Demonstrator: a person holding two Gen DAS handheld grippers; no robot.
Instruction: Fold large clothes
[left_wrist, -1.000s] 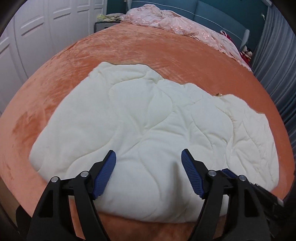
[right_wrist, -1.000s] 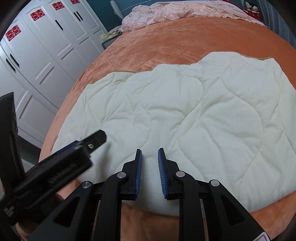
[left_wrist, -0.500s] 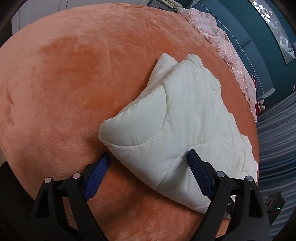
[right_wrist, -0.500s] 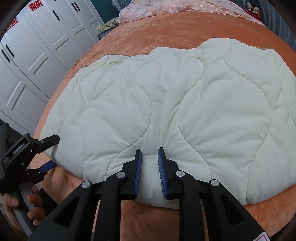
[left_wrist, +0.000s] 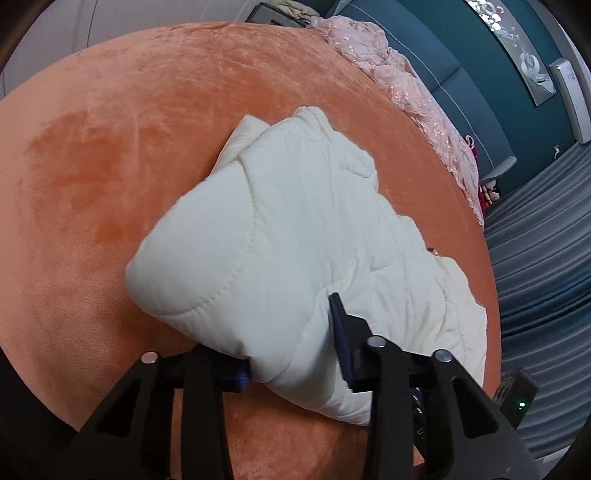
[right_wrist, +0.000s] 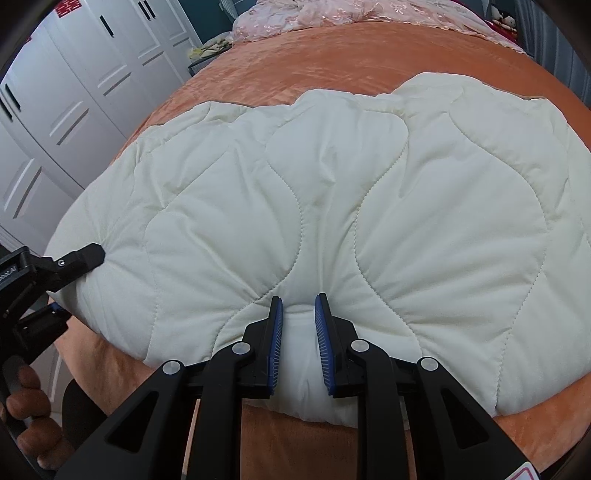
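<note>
A cream quilted garment (right_wrist: 332, 206) lies spread on an orange bedspread (right_wrist: 332, 62); it also shows in the left wrist view (left_wrist: 288, 251). My left gripper (left_wrist: 291, 354) is closed around its near left corner, the padding bulging between the jaws; it also shows from the side in the right wrist view (right_wrist: 70, 280). My right gripper (right_wrist: 298, 325) is shut on a pinch of the near edge, with fabric filling the narrow gap.
White wardrobe doors (right_wrist: 74, 92) stand at the left. A pink bedcover (left_wrist: 402, 92) lies bunched at the bed's far end by a teal headboard (left_wrist: 461, 74). Grey curtains (left_wrist: 546, 277) hang on the right. The orange bed edge (right_wrist: 332, 435) runs below the garment.
My left gripper swung to the garment's left corner, moved onto it and closed on the padding. My right gripper advanced onto the near edge and now pinches fabric.
</note>
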